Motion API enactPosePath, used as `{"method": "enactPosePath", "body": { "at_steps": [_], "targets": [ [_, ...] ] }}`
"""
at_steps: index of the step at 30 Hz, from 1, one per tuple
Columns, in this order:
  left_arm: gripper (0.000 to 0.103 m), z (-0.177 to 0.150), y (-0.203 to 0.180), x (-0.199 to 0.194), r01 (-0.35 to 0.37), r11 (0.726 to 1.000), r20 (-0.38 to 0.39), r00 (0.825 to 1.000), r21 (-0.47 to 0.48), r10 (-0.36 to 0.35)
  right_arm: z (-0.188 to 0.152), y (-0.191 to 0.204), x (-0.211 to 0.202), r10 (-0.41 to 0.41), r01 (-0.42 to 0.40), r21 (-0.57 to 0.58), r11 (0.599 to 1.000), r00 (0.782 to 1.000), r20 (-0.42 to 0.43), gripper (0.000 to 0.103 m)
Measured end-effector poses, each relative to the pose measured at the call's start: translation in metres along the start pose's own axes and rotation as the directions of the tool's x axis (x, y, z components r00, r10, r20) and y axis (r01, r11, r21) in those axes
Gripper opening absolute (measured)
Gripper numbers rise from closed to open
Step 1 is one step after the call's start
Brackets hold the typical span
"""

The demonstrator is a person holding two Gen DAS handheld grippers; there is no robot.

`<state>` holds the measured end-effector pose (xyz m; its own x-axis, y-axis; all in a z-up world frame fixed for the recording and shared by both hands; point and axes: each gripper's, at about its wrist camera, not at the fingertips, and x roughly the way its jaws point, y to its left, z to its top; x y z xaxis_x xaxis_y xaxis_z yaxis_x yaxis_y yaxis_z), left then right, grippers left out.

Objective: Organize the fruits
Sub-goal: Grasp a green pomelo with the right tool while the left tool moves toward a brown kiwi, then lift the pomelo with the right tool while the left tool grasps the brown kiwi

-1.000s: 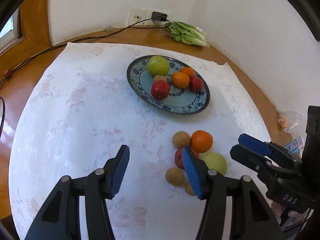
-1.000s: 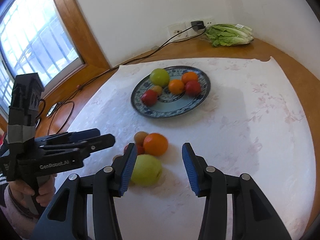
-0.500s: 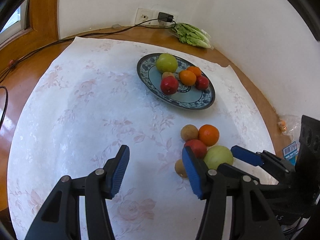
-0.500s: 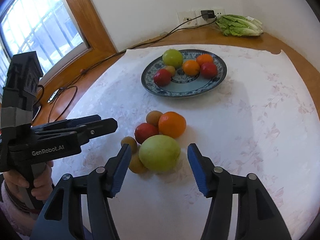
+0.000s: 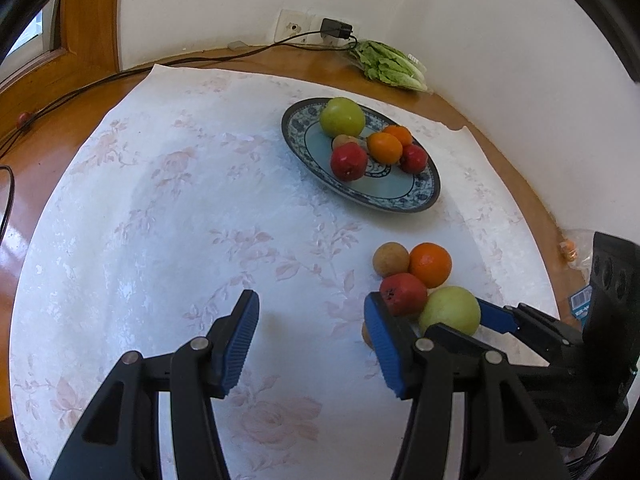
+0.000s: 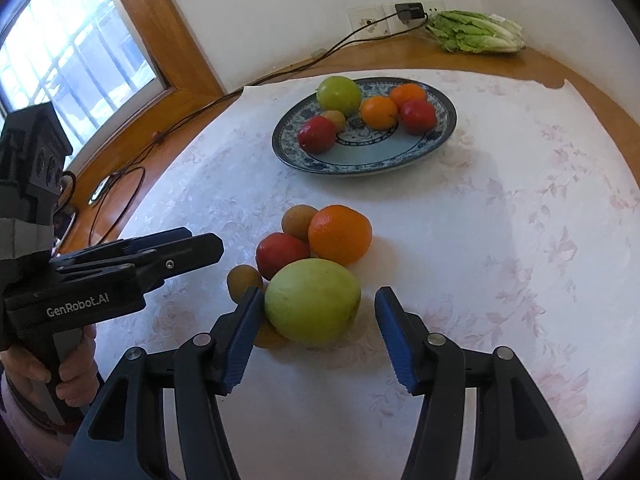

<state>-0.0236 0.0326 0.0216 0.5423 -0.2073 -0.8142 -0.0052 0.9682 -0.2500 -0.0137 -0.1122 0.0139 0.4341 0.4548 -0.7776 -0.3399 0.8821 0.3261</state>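
Note:
A pile of loose fruit lies on the white cloth: a big green apple, an orange, a red fruit and small brown fruits. My right gripper is open, its jaws on either side of the green apple, apart from it. My left gripper is open and empty over bare cloth, left of the pile; it shows in the right wrist view. A blue patterned plate farther back holds a green apple, oranges and red fruits.
A lettuce lies by the wall behind the plate. A black cable runs from the wall socket along the wooden table edge to the left. A window is at the far left.
My right gripper has moved forward and down so the green apple now sits between its open jaws. My left gripper has drifted slightly; the pile looks nearer.

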Motion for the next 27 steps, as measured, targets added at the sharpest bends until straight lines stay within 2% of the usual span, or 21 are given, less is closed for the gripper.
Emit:
{"method": "enactPosePath", "body": {
  "at_steps": [5,17,27],
  "targets": [
    [0.058,-0.001,-0.001,0.0,-0.003,1.0,-0.002,1.0,0.003,0.003,-0.001,-0.001,-0.001,0.032,-0.032,0.008,0.999,0.999,0.008,0.049],
    [0.058,-0.002,-0.004,0.001,-0.009,1.0,-0.004,1.0,0.012,0.009,0.0,-0.004,-0.015,0.018,-0.018,0.003,1.0,0.998,0.064,0.049],
    [0.058,-0.005,-0.015,0.0,-0.002,0.999,0.007,1.0,0.043,0.001,0.0,-0.022,-0.023,-0.043,0.039,0.039,0.998,0.994,0.102,0.049]
  ]
}}
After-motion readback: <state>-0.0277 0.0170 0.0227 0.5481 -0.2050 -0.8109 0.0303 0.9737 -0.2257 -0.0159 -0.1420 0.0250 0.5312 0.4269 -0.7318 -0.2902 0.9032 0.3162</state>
